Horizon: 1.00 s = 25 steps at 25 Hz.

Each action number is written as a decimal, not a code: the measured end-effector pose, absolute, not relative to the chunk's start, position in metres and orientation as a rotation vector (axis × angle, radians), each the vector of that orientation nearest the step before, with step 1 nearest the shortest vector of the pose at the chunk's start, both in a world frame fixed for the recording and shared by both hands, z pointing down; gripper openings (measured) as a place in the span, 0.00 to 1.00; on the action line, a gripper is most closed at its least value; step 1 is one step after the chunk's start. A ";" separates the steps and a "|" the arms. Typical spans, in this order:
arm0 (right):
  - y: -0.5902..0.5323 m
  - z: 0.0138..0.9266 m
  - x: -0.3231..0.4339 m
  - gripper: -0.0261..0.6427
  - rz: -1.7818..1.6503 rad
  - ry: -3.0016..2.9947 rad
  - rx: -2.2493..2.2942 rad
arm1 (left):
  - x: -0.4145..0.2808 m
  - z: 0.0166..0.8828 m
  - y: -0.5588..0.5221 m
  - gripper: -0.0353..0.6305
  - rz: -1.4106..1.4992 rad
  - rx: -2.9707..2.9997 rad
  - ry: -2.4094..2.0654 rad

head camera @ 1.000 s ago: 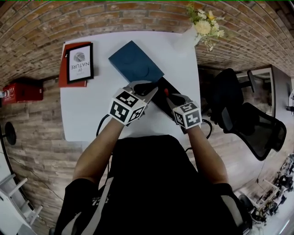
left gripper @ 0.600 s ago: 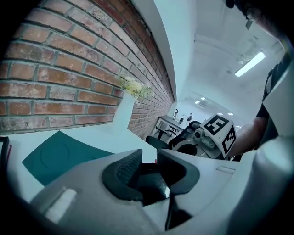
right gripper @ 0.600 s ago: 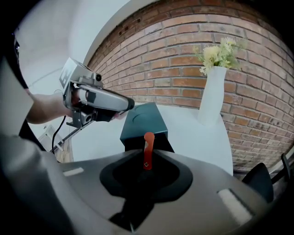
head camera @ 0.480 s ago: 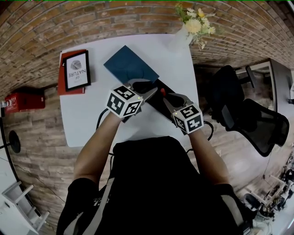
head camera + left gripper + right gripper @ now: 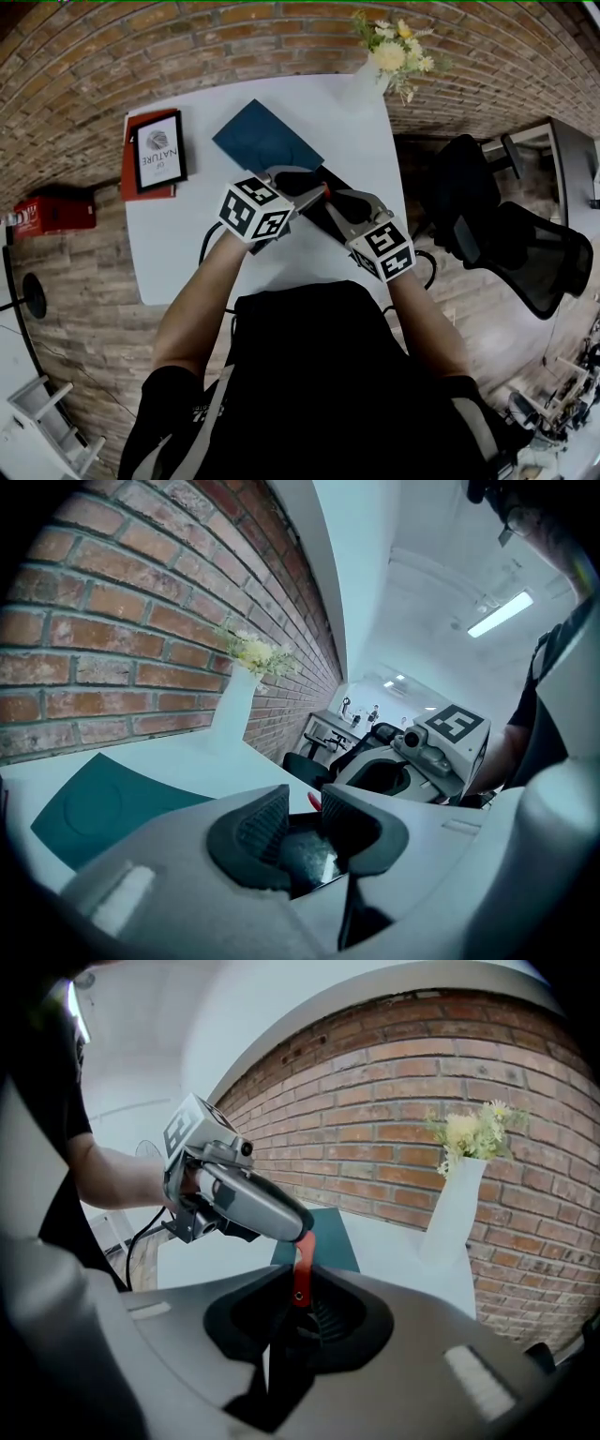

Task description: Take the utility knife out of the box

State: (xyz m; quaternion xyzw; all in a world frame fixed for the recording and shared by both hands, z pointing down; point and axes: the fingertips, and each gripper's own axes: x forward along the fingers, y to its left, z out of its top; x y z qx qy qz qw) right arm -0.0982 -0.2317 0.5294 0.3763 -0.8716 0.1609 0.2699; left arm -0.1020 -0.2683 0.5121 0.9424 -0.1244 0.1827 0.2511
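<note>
Slim red utility knife [image 5: 300, 1262] with a small rivet hole and a darker lower part, standing near upright at centre of the right gripper view, pinched between the jaws of the right gripper [image 5: 302, 1290]. In the head view, only a red sliver at mid-frame (mostly hidden). Just beside it, the black box [image 5: 336, 180], lying diagonally on the right half of the white table [image 5: 178, 244].

Flower vase [image 5: 367, 84] and framed print [image 5: 158, 152], perhaps atop a red book [image 5: 129, 171], stand apart.

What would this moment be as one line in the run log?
left claw: jaws just been opening, nothing gripped | right claw: shut on red utility knife
</note>
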 end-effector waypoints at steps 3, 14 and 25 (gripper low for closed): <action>-0.232 0.526 -0.101 0.13 0.403 -2.361 1.010 | -0.101 0.512 -0.265 0.22 0.497 2.559 -0.313; -0.229 0.516 -0.119 0.13 0.264 -2.392 0.966 | -0.100 0.510 -0.258 0.17 0.459 2.527 -0.255; -0.232 0.512 -0.116 0.11 0.224 -2.379 1.022 | -0.102 0.493 -0.258 0.08 0.370 2.547 -0.248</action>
